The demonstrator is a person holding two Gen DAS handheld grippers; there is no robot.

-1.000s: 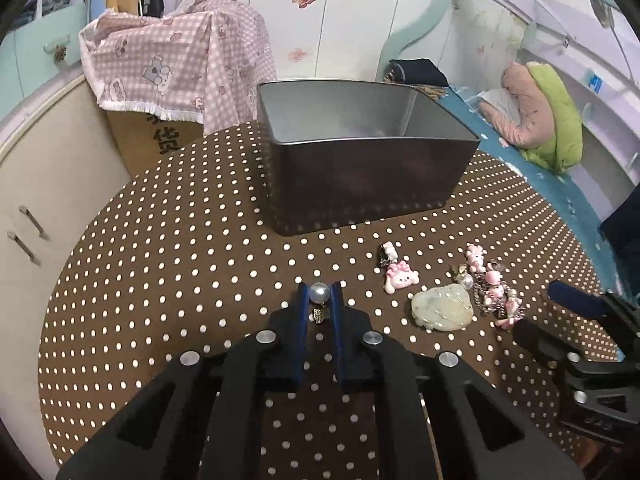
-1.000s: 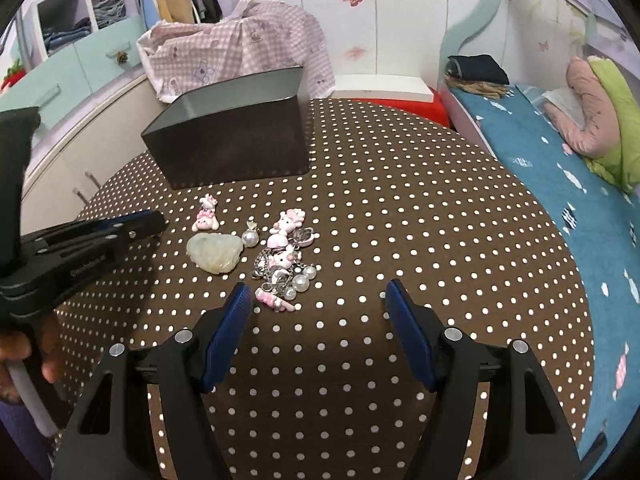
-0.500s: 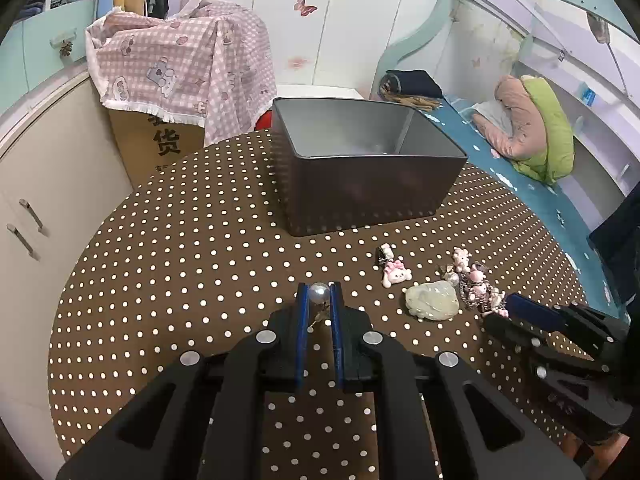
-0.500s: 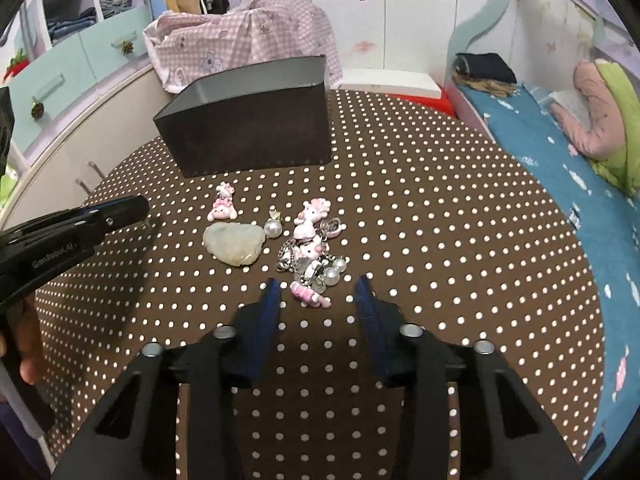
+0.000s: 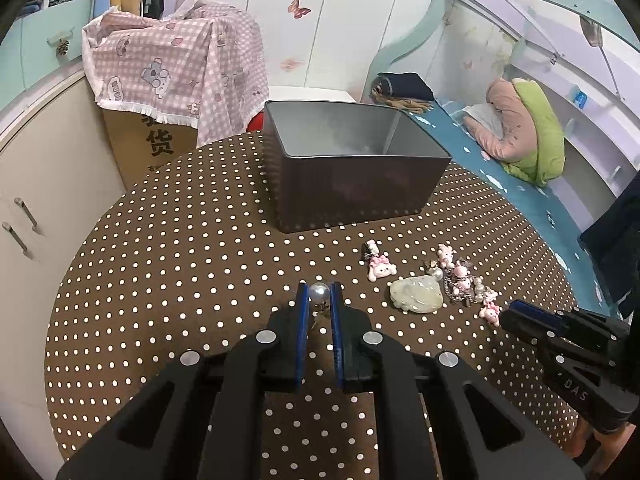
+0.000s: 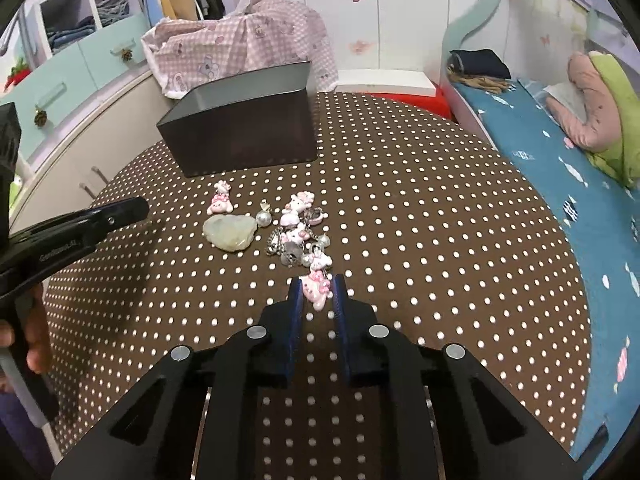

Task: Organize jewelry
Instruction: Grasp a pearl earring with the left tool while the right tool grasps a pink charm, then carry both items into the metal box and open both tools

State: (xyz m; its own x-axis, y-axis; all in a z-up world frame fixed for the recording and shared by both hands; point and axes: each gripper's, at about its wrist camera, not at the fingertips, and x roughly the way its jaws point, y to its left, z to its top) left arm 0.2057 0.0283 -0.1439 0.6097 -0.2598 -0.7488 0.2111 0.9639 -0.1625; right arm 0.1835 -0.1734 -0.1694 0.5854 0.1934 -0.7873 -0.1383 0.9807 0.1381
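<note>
1. The left gripper [image 5: 319, 294] is clenched on a pearl earring [image 5: 319, 291], holding it above the polka-dot table [image 5: 180, 272]
2. Behind it the open dark tin box [image 5: 352, 188] stands on the table
3. A pale jade pendant [image 6: 230, 232] and a heap of pink charms [image 6: 296, 232] lie between the grippers
4. The right gripper [image 6: 316, 290] has its fingers pinched on a pink bunny charm [image 6: 316, 288] at the heap's near edge

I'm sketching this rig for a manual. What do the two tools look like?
Both the left tool and the right tool are matte black plastic, with blue pads inside the fingers and round silver screws. The side carries small pale lettering.
</note>
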